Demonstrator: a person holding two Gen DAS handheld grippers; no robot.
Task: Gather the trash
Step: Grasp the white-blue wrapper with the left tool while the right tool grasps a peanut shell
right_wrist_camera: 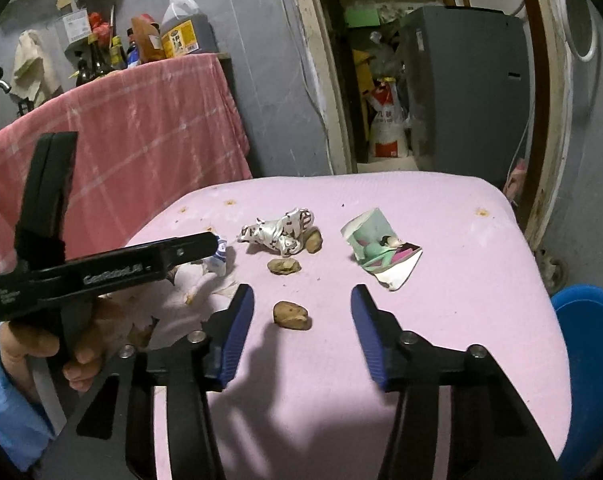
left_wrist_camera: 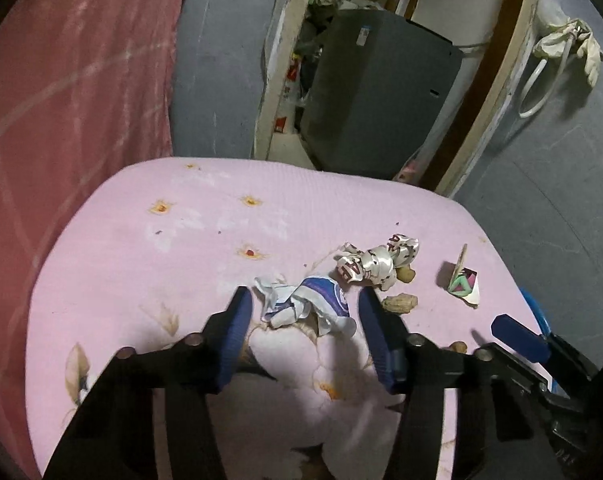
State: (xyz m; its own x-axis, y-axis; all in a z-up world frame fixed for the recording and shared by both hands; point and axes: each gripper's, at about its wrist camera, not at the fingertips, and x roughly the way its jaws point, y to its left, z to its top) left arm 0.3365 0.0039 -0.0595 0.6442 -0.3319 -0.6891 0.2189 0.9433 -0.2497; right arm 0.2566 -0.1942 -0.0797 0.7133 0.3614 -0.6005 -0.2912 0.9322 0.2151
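Blue wrapper (left_wrist_camera: 307, 306) lies crumpled on the pink cloth (left_wrist_camera: 181, 240), between the spread fingers of the left gripper (left_wrist_camera: 303, 300); jaws released, no contact with the wrapper visible. Silver wrapper (left_wrist_camera: 375, 262) just beyond it to the right, touching a peanut (left_wrist_camera: 406, 274) at its far side; a second peanut (left_wrist_camera: 400, 303) sits just beside the left gripper's right finger. Green-and-white paper scrap (left_wrist_camera: 463, 284) lies apart, further right (partly folded, one flap raised).

Right gripper (right_wrist_camera: 303, 300) also released, holding nothing; a third peanut (right_wrist_camera: 291, 314) lies on the cloth between its fingers, untouched. From this side the silver wrapper (right_wrist_camera: 279, 232), two peanuts (right_wrist_camera: 284, 266) and the scrap (right_wrist_camera: 381, 250) lie ahead; the blue wrapper (right_wrist_camera: 221, 254) is mostly hidden behind the left gripper's body.

Surface: pink cloth with small flower prints, a few crumbs, a large pale floral pattern near the left gripper. Room: grey walls; red checked cloth (right_wrist_camera: 141, 128) over a stand at left with bottles (right_wrist_camera: 157, 36) on top; open doorway with a grey appliance (right_wrist_camera: 461, 88); blue bin (right_wrist_camera: 589, 340) at the right edge.
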